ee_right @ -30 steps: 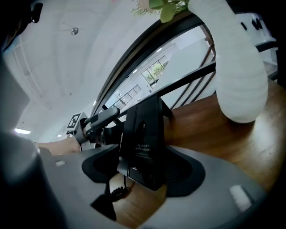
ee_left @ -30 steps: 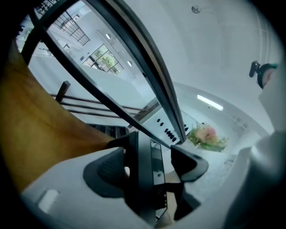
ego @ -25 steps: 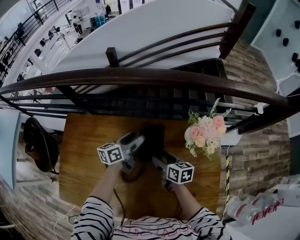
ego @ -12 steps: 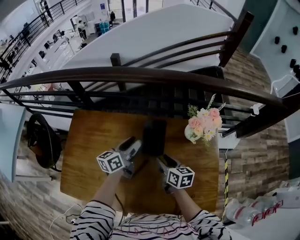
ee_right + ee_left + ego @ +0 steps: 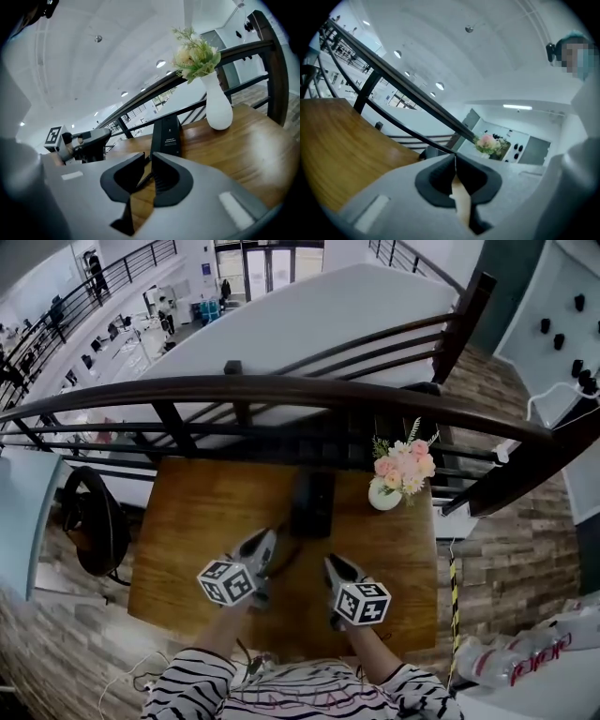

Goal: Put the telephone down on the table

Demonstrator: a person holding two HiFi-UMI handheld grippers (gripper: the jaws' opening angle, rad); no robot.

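Head view: the telephone (image 5: 312, 502), a dark oblong body, lies flat on the wooden desk (image 5: 187, 521) near its far edge, just left of a white vase (image 5: 384, 496) of pink flowers. Neither gripper touches it. Right gripper view shows the same telephone lying lengthwise on the wood ahead, the vase standing near it on the right, and a coiled cord (image 5: 144, 180) on the desk, seen through the slit between that gripper's jaws.

The left gripper (image 5: 264, 538) is over the near half of the desk, short of the telephone and to its left. Its jaws are pressed together with nothing between them. The right gripper (image 5: 330, 563) is beside it, below and slightly right of the telephone. Its jaws are closing, only a thin gap is left, and they grip nothing.

Striped sleeves (image 5: 187, 681) lead to both grippers. A dark curved railing (image 5: 281, 390) runs across beyond the desk.
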